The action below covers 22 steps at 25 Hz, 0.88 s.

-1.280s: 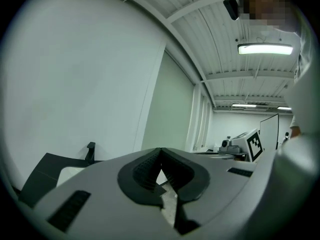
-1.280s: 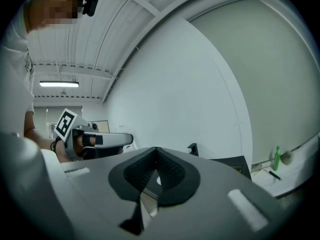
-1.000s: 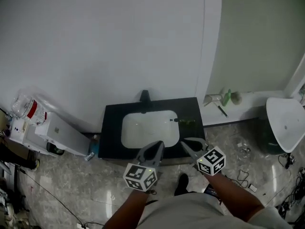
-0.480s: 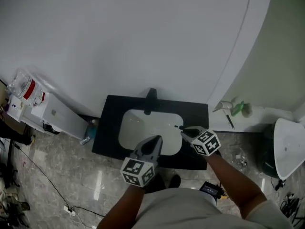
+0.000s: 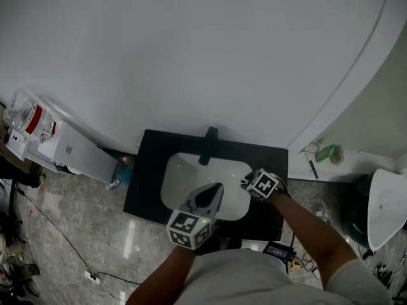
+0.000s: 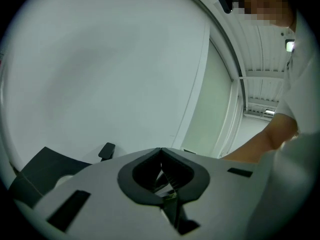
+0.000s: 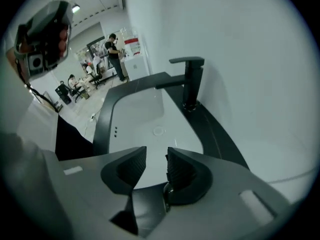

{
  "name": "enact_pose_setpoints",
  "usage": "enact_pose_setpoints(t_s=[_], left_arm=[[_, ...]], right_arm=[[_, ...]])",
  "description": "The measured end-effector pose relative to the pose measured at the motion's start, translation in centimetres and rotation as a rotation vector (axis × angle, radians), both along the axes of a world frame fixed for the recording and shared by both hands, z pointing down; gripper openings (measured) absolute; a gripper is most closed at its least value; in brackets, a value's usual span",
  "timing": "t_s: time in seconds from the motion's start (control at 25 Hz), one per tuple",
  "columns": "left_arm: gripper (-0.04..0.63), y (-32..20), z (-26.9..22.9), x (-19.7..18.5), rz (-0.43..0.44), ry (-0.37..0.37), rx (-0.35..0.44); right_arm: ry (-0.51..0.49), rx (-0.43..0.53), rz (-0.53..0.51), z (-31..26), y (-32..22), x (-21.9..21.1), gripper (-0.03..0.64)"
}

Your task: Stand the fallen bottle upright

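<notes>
Black bench (image 5: 143, 189) partly hidden, red label unreadable on the jug (image 5: 25, 116), left tongs (image 6: 161, 154) pressed together, right tongs (image 7: 156, 159) just opening wide over the basin (image 7: 145, 114) (nothing between them)

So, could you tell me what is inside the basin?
Only a drain and small overflow holes show in the basin. The right tool, empty with jaws just opened, hides its near end.

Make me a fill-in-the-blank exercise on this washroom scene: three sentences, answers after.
1. The faucet at the back of the sink is coloured ___.
2. The sink's bowl is ___ and sits in a black counter.
3. The jaws of the left gripper are ___ (open or shut).
Answers: black; white; shut.
</notes>
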<state>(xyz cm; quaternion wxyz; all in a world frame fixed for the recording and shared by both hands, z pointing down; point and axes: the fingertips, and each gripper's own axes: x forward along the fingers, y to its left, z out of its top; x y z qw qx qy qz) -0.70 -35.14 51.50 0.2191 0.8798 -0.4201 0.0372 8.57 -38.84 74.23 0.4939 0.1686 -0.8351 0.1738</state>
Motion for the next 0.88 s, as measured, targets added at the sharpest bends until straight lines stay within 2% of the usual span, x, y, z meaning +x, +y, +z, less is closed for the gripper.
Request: enact_pose_setpoints(t_s=[0.2,0.48,0.64,0.68,0.76,0.88], left_arm=[[0.008,-2.0,1.3,-0.6,0.026,0.001,-0.033],[0.008,-3.4,4.0,-2.1,0.031,0.007,-0.099],[0.008,-3.8,4.7,-3.1,0.019,0.008,-0.115],[0.008,-3.9,4.9,-3.3,0.016,0.007,-0.117],[0.008,-3.8,5.1,-3.9,0.010,0.005,-0.121],[0.008,-3.7,5.1,-4.4,0.000,0.018,-0.133]], right_arm=[[0.173,-0.084,-0.094,5.5,-0.1,0.7,0.147],[0.274,-0.095,-0.214,11.0,-1.5,-0.2,0.155],[0.355,-0.069,-0.268,13.0,-2.1,0.5,0.155],[0.368,-0.057,-0.274,13.2,-2.3,0.7,0.148],[0.373,-0.042,-0.285,13.3,-2.7,0.9,0.086],[0.320,-0.037,-0.275,12.5,-3.0,0.7,0.041]])
